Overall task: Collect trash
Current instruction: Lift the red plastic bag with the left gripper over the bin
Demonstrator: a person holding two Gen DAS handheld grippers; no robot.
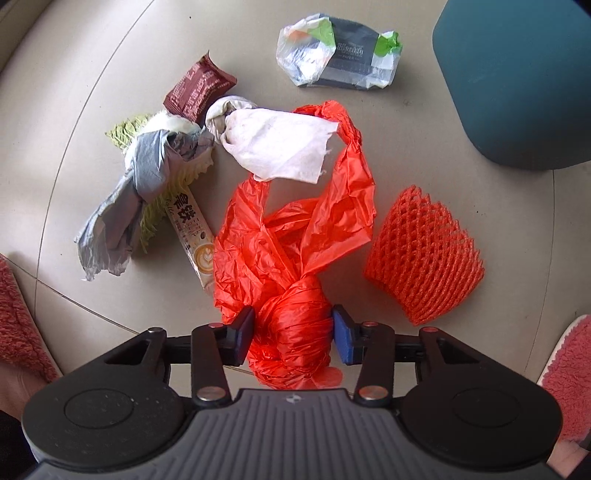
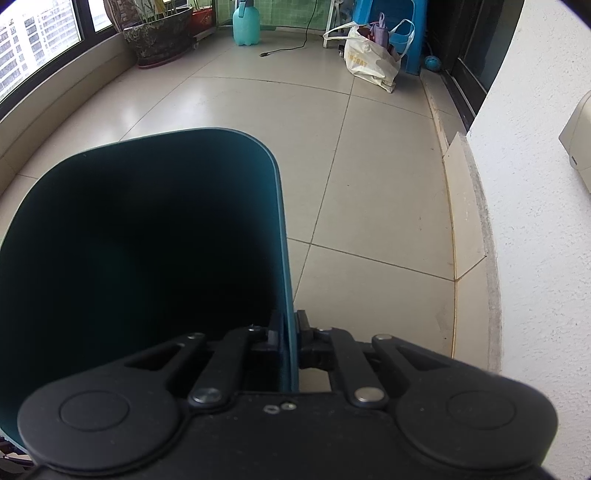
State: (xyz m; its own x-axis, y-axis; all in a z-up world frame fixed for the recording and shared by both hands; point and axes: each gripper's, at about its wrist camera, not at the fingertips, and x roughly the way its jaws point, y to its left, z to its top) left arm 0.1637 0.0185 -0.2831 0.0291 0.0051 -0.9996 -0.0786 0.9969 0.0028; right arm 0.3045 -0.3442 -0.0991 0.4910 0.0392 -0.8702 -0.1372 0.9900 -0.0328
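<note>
In the left wrist view my left gripper point(image 1: 293, 338) has its jaws on either side of the knotted end of a red plastic bag point(image 1: 295, 243) lying on the tiled floor; the pads touch it. Beyond lie a white wipe point(image 1: 284, 146), a grey crumpled bag point(image 1: 129, 195) over a cabbage leaf point(image 1: 125, 131), a coffee sachet point(image 1: 195, 236), a brown wrapper point(image 1: 199, 88), an orange foam net point(image 1: 424, 258) and a clear-wrapped tissue pack point(image 1: 340, 51). In the right wrist view my right gripper point(image 2: 290, 338) is shut on the rim of the dark teal bin point(image 2: 147, 240), which also shows in the left wrist view point(image 1: 517, 81).
Pink slippers show at both lower edges of the left wrist view point(image 1: 569, 369). In the right wrist view a white wall point(image 2: 535, 184) runs along the right. A plant pot point(image 2: 162, 33), a teal spray bottle point(image 2: 245, 22) and a white shopping bag point(image 2: 371, 55) stand at the far end.
</note>
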